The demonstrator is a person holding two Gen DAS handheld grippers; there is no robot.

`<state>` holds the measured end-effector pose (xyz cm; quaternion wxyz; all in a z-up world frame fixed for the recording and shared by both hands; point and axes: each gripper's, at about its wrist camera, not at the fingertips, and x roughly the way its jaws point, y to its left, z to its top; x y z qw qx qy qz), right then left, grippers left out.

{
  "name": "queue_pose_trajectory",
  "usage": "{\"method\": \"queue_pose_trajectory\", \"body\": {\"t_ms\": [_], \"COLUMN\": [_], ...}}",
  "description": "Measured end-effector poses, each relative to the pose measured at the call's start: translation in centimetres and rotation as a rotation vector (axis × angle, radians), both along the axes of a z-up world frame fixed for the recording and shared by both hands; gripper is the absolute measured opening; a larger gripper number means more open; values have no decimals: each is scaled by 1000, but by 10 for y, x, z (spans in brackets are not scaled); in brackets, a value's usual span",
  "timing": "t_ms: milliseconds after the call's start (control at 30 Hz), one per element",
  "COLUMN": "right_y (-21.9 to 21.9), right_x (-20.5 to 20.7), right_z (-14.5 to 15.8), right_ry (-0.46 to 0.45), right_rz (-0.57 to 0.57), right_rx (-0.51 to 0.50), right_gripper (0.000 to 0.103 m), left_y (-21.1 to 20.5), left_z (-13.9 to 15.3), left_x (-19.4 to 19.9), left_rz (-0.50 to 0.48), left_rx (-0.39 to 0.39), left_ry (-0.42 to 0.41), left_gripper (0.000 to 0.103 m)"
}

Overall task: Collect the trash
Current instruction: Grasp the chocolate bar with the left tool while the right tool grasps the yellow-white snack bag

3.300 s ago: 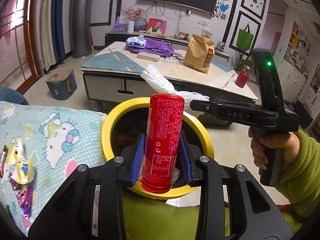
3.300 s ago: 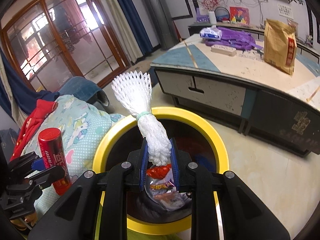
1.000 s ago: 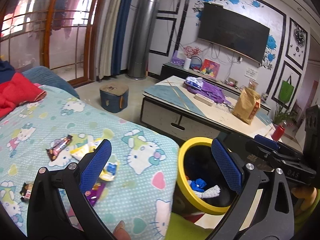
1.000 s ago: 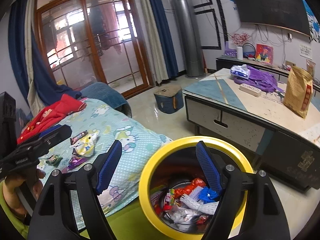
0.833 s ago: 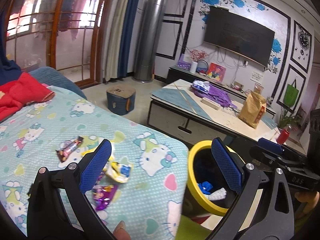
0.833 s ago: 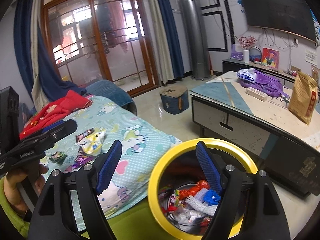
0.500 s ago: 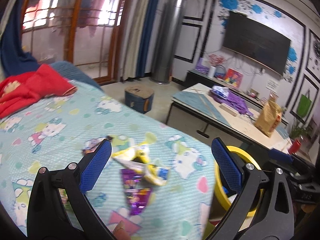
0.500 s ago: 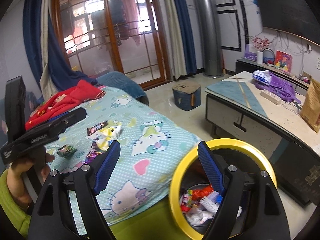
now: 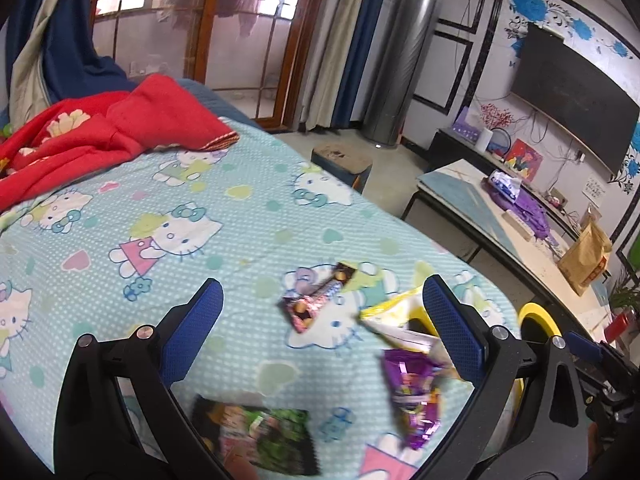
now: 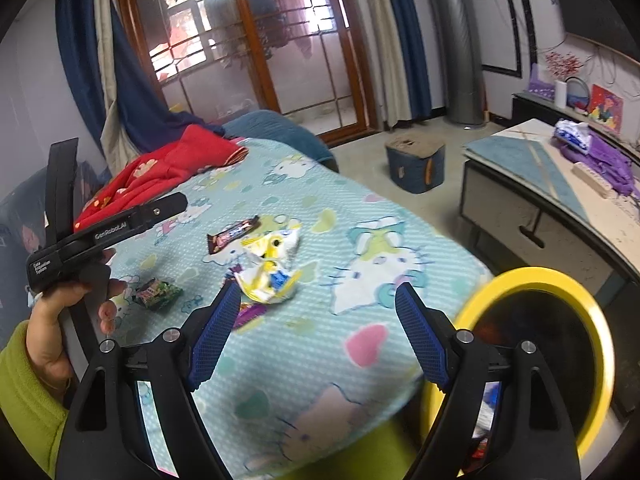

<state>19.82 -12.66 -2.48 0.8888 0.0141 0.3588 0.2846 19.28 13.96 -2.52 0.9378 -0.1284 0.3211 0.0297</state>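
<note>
Red blanket (image 9: 100, 136) lies on patterned sheet (image 9: 192, 216).

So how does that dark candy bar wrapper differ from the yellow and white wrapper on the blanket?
The dark candy bar wrapper is long, narrow and lies fairly flat; the yellow and white wrapper is bigger, crumpled and bunched up. The dark one lies farther from the yellow bin, the yellow and white one nearer. Both lie loose on the cartoon-cat blanket, close together, and neither is held.
</note>
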Motion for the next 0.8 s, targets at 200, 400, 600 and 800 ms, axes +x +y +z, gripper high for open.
{"method": "queue_pose_trajectory", "body": {"t_ms": [200,400,600,800], "right_y": [31,46,56,58], "right_x": [16,32,45,50], "right_z": [-15,-28,-43,-55], "right_ry": [45,85,137,177], "right_rz": [56,64,73,84], "right_rx": [-12,-32,-33,-19], "right_gripper": [77,77,76,52], "left_y": [9,9,5,4], "left_z": [-15,-27,-40,-53], "left_x": [17,35,49,59], "left_rz": [-35,-85,-121,-136], "left_rx": [-12,-13,2,-14], "left_ry": [72,138,191,227], "left_gripper": [79,64,58,45]}}
